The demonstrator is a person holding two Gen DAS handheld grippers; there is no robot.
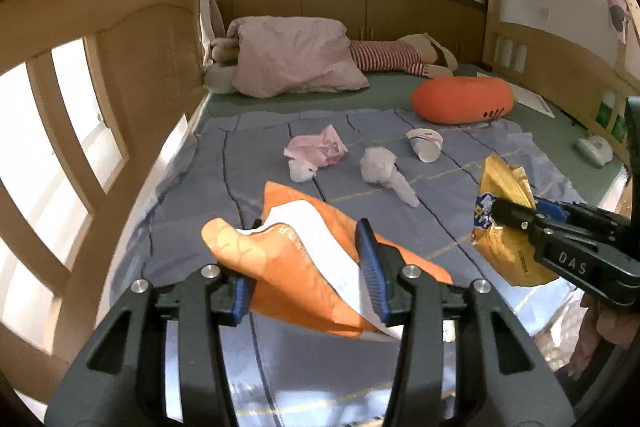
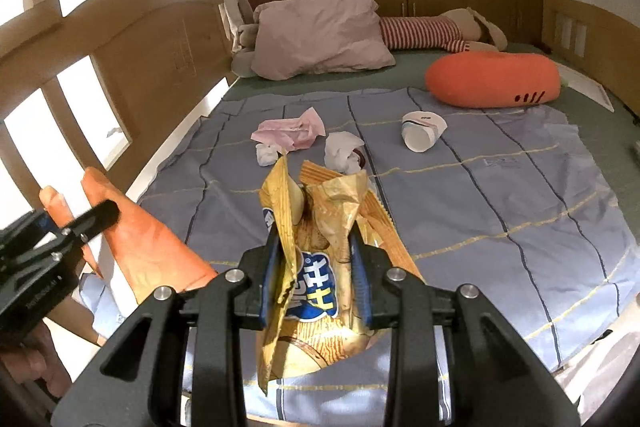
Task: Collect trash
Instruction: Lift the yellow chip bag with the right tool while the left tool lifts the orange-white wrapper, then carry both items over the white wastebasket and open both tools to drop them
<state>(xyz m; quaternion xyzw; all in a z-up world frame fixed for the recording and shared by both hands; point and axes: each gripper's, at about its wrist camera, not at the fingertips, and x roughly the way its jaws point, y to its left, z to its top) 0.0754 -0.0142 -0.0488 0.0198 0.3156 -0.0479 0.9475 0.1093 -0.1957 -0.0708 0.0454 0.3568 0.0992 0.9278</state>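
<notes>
My left gripper [image 1: 310,267] and right gripper [image 2: 316,277] were matte black plastic frames with silver round screws at the joints, ribbed blue pads [image 1: 370,269] and white "DAS" lettering at three o'clock.

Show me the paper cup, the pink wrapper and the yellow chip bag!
paper cup [image 2: 422,133], right wrist view, on its side wall.
pink wrapper [image 2: 290,131], right wrist view, crumpled middle.
yellow chip bag [image 2: 316,291], right wrist view, blue logo.

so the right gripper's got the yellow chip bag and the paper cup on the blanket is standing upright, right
Not quite. The right gripper does hold the yellow chip bag, but the paper cup lies tipped on its side on the blanket, as the right wrist view shows.
</notes>
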